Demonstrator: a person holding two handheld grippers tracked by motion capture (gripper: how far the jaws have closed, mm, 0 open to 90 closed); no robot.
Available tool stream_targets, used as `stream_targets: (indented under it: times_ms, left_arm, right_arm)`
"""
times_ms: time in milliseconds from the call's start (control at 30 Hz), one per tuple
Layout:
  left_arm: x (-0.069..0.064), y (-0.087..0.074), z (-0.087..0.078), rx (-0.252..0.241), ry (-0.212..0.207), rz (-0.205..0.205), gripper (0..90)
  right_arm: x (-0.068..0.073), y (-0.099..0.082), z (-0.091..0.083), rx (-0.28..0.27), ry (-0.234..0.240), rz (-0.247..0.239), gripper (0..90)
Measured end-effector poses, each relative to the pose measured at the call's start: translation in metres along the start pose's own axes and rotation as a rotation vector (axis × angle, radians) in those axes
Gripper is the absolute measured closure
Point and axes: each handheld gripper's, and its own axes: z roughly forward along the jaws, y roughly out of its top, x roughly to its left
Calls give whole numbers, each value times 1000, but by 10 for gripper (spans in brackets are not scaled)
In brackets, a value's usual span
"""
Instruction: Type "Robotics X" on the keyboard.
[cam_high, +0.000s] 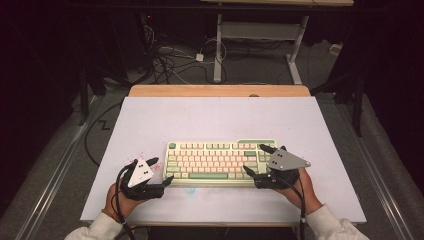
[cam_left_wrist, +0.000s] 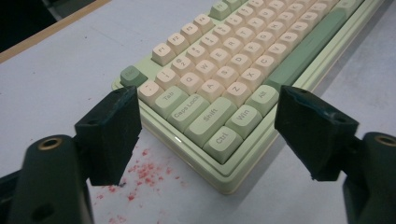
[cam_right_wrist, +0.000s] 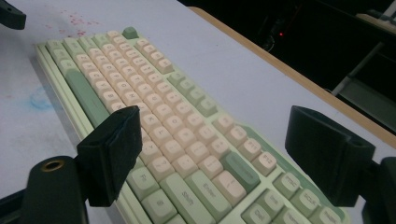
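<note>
A: Grippers?
B: Left gripper (cam_high: 159, 171) agape at the keyboard's (cam_high: 215, 161) near-left corner; right gripper (cam_high: 256, 159) agape over its right end. Neither holds anything.
A: Keyboard?
B: Flat, mid-bench (cam_high: 215, 112). Red specks (cam_left_wrist: 140, 175) beside it.

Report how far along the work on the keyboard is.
Done: the keyboard lies flat on the white table, square to the person. In hand: the left gripper sits at its left end and the right gripper over its right end, both with jaws open and pads off it. Left: neither gripper holds the keyboard, so any grip or lift is not yet done.
</note>
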Motion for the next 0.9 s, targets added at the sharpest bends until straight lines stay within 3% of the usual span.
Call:
stream_targets:
  times_ms: [267,367,400,467,600,733,900]
  left_arm:
    - [0,5,1,-12,-15,1,295]
    - [-1,9,3,-13,-36,5,385]
    - [-1,10,4,-18,-48,7,507]
    - [-1,15,6,-12,-62,19,549]
    - [-3,24,13,4,-109,31,749]
    - [-8,35,22,28,-148,49,863]
    - [-14,48,33,58,-180,66,875]
  right_arm:
    - [-1,-14,-18,-4,-33,3,194]
    - [-2,-19,-23,-4,-47,6,194]
    - [-2,-23,-26,2,-54,13,194]
    - [-2,-25,-28,5,-53,14,195]
    - [-1,-32,-33,25,-66,15,195]
    - [0,-38,-39,37,-77,23,197]
    - [0,-43,-42,45,-82,26,196]
